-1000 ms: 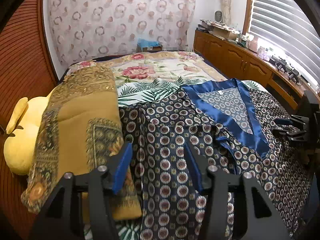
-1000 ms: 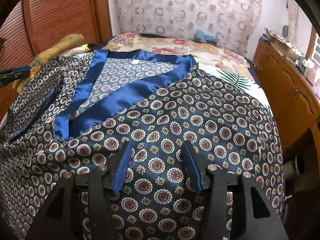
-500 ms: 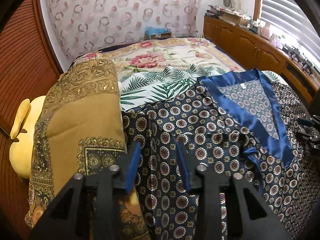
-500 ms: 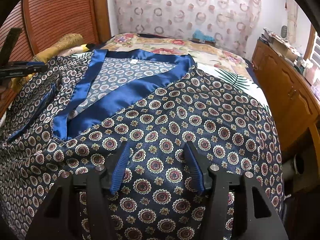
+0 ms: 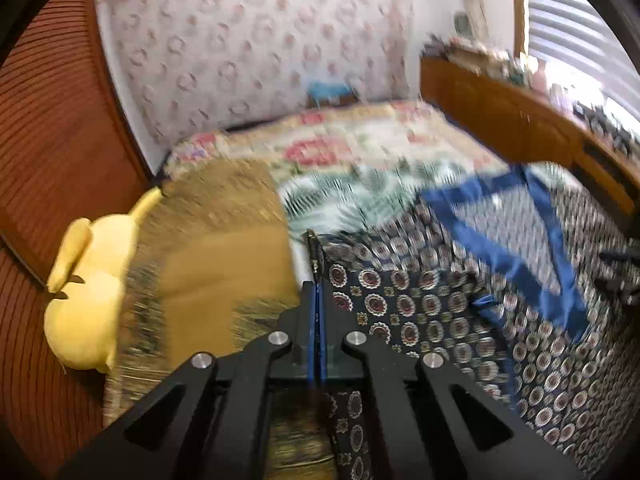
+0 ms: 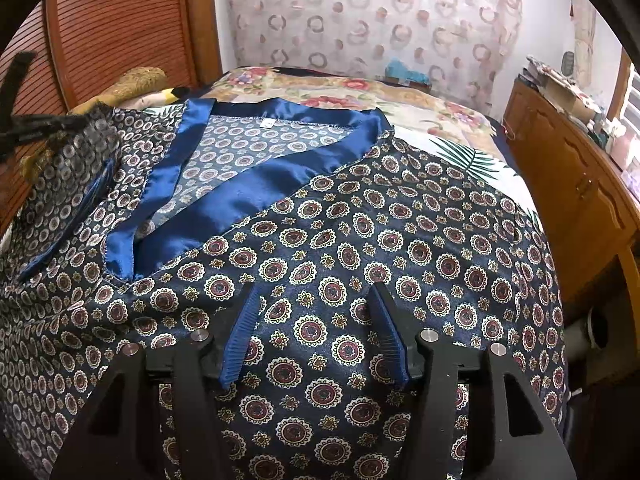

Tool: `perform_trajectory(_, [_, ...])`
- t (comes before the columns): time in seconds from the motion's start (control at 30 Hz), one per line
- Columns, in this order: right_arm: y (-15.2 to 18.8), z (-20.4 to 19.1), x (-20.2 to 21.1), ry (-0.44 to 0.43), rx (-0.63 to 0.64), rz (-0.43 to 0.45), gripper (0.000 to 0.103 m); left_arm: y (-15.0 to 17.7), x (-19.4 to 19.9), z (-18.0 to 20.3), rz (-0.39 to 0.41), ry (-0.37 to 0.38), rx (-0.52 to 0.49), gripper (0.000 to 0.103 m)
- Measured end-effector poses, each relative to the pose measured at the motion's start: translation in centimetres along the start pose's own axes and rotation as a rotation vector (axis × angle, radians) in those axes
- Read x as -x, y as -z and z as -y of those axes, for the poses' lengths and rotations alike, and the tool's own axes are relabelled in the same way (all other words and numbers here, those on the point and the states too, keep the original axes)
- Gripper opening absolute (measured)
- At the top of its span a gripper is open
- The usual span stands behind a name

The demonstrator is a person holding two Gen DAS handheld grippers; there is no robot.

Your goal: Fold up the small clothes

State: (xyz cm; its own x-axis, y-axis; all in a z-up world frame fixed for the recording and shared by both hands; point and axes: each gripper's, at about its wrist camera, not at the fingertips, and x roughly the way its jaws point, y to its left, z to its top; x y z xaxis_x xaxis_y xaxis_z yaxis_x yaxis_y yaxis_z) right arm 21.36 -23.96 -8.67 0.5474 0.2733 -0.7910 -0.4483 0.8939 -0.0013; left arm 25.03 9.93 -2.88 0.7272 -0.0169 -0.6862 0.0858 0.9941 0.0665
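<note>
The left gripper (image 5: 316,292) has its jaws clamped on the edge of the navy medallion-print satin pyjama top (image 6: 360,248) spread over the bed (image 6: 452,120). The right gripper (image 6: 316,332) hovers above the cloth, jaws parted and holding nothing.

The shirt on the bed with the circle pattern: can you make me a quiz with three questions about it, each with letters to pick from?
1. Where does the yellow plush toy lie?
A. left of the mustard blanket
B. on the shirt
C. on the wooden cabinet

2. What colour is the shirt's shiny collar band?
A. red
B. blue
C. green

3. How do the left gripper's jaws stand?
A. wide open
B. shut on the shirt's edge
C. shut on the toy

Answers: 1 A, the toy sits at the blanket's left side. 2 B, the satin band is blue. 3 B, patterned cloth sticks out between the closed jaws.
</note>
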Motion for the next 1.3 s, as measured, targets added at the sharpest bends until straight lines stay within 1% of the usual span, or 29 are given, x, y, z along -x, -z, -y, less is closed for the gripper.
perform_trajectory(0.1, [0.0,0.0,0.0,0.0,0.0,0.0,0.058,-0.6,1.1,-1.9,0.031,-0.017,0.045,0.0])
perform_trajectory(0.2, [0.0,0.0,0.0,0.0,0.0,0.0,0.058,-0.1,0.6,-3.4,0.008,-0.031,0.064,0.0])
perform_trajectory(0.33, [0.0,0.0,0.0,0.001,0.001,0.0,0.058,0.5,0.0,-4.1,0.004,-0.017,0.093,0.0])
perform_trajectory(0.43, [0.0,0.0,0.0,0.0,0.0,0.0,0.058,0.8,0.4,-4.3,0.02,0.017,0.107,0.002])
perform_trajectory(0.5, [0.0,0.0,0.0,0.0,0.0,0.0,0.058,1.0,1.3,-3.8,0.044,0.018,0.088,0.007])
perform_trajectory(0.57, [0.0,0.0,0.0,0.0,0.0,0.001,0.058,1.2,2.3,-3.4,0.065,0.024,0.075,0.017])
perform_trajectory(0.6, [0.0,0.0,0.0,0.0,0.0,0.001,0.058,1.3,2.9,-3.1,0.074,0.031,0.07,0.018])
perform_trajectory(0.63, [0.0,0.0,0.0,0.0,0.0,0.001,0.058,1.4,3.6,-2.8,0.083,0.046,0.07,0.022])
perform_trajectory(0.7, [0.0,0.0,0.0,0.001,0.001,0.003,0.058,2.1,4.6,-2.0,0.083,0.095,0.065,0.034])
perform_trajectory(0.73, [0.0,0.0,0.0,0.001,0.001,0.003,0.058,2.6,5.0,-1.6,0.075,0.13,0.058,0.041])
perform_trajectory(0.77, [0.0,0.0,0.0,0.001,0.001,0.003,0.058,3.1,5.3,-1.1,0.069,0.162,0.048,0.041])
perform_trajectory(0.93, [0.0,0.0,0.0,0.001,0.001,0.003,0.058,5.7,5.7,1.7,0.02,0.199,0.012,0.046])
perform_trajectory(1.1, [0.0,0.0,0.0,0.001,0.001,0.004,0.058,8.1,4.8,4.0,-0.048,0.212,-0.008,0.05])
perform_trajectory(1.2, [0.0,0.1,0.0,0.001,0.001,0.004,0.058,9.1,4.1,5.1,-0.08,0.195,-0.039,0.05])
perform_trajectory(1.3, [0.0,0.0,0.0,0.001,0.001,0.004,0.058,9.8,3.3,5.8,-0.112,0.191,-0.046,0.051])
